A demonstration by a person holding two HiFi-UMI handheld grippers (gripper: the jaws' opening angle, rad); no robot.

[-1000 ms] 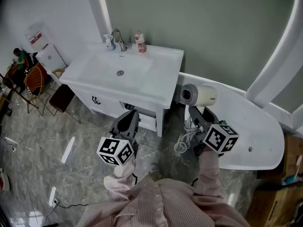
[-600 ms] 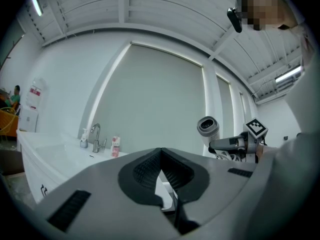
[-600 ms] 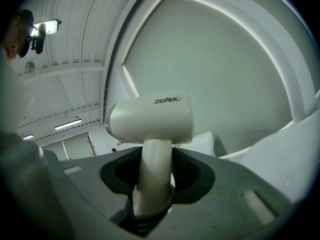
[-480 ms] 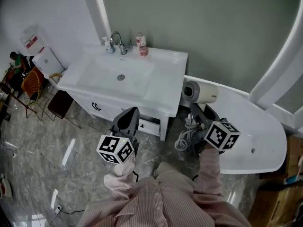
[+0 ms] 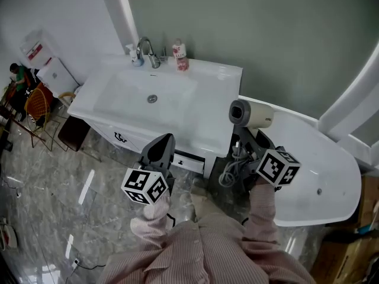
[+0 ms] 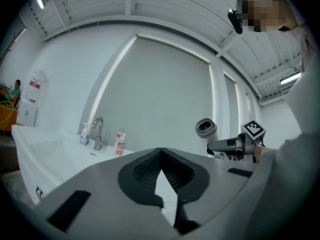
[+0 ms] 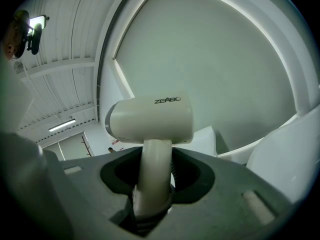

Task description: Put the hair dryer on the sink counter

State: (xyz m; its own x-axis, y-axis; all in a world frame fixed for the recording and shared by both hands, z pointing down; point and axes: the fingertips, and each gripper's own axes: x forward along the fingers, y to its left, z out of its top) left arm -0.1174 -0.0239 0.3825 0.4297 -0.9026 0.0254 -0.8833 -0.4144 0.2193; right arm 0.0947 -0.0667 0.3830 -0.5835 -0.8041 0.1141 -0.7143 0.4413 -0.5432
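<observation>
The cream hair dryer [image 5: 253,113] hangs in the air at the right edge of the white sink counter [image 5: 204,111], its dark muzzle facing the basin. My right gripper [image 5: 247,139] is shut on its handle [image 7: 154,171], the body [image 7: 150,120] upright above the jaws. Its grey cord [image 5: 230,171] dangles in loops below the gripper. My left gripper [image 5: 164,144] is shut and holds nothing, low in front of the cabinet. The left gripper view looks over its shut jaws [image 6: 160,152] to the counter [image 6: 45,149], the dryer [image 6: 205,129] and the right gripper [image 6: 226,145].
A chrome faucet [image 5: 147,51], a pink-labelled bottle [image 5: 179,56] and a small white bottle [image 5: 129,53] stand along the counter's back edge. A white bathtub [image 5: 314,170] lies right of the cabinet. Chairs [image 5: 37,106] and a person [image 5: 16,76] are at far left.
The sink counter has come closer and the dryer has shifted left and slightly up, from beside the cabinet to the counter's right edge. Both grippers keep their state.
</observation>
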